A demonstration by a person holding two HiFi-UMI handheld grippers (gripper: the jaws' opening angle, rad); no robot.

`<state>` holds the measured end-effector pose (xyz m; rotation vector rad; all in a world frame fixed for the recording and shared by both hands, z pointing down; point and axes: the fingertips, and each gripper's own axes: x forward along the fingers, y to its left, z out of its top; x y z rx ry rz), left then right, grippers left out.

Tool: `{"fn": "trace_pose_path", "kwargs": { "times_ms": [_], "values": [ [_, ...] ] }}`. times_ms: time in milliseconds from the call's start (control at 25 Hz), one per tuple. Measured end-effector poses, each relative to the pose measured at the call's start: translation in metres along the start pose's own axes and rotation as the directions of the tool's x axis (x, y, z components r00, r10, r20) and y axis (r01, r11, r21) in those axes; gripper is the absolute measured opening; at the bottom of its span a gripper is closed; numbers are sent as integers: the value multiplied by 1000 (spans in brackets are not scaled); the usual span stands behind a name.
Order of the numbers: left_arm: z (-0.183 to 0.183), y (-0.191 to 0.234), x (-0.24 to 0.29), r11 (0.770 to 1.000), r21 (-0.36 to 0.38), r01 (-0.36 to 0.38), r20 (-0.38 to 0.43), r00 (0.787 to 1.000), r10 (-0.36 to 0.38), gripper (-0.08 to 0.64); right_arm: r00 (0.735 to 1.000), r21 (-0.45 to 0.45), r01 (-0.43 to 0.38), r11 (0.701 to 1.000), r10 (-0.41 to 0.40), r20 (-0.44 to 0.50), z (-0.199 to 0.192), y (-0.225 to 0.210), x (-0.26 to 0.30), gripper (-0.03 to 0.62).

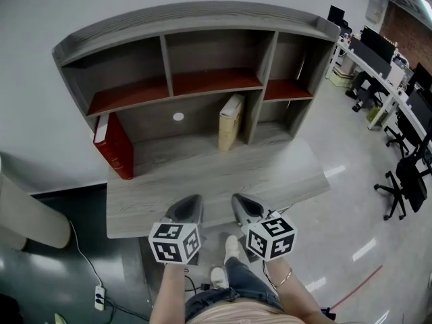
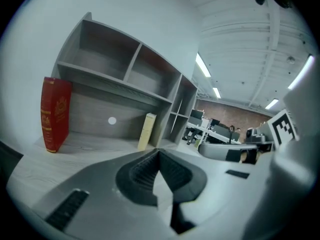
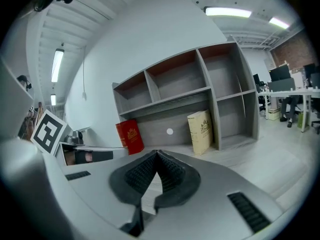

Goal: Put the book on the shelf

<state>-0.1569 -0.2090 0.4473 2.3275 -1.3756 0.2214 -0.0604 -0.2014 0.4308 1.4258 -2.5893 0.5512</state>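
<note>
Two books stand on the desk under the grey shelf unit (image 1: pixel 202 19). The red book (image 1: pixel 115 146) (image 2: pixel 54 114) (image 3: pixel 130 136) leans at the unit's left end. An upright cream book (image 1: pixel 231 122) (image 2: pixel 147 131) (image 3: pixel 201 132) rests against the divider of the middle bay. Both grippers hover side by side over the desk's near edge, well short of the books. My left gripper (image 1: pixel 187 208) (image 2: pixel 159 151) is shut and holds nothing. So is my right gripper (image 1: pixel 244 206) (image 3: pixel 157 153), its jaws meeting at the tips.
The upper shelf bays with red-brown boards (image 1: pixel 214 79) hold nothing. Office chairs (image 1: pixel 405 181) and desks with monitors (image 1: pixel 378 46) stand to the right. A power strip (image 1: pixel 100 297) lies on the dark floor at left, beside a white rounded object (image 1: pixel 27 214). The person's feet (image 1: pixel 226 262) show below the desk.
</note>
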Motion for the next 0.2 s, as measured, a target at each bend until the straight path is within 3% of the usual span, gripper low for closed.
{"fn": "trace_pose_path", "kwargs": {
  "times_ms": [200],
  "values": [
    [0,3,-12,1000,-18,14,6,1000,-14,12,1000,4,-2,1000,2,9,-3,9,-3,9]
  ]
}}
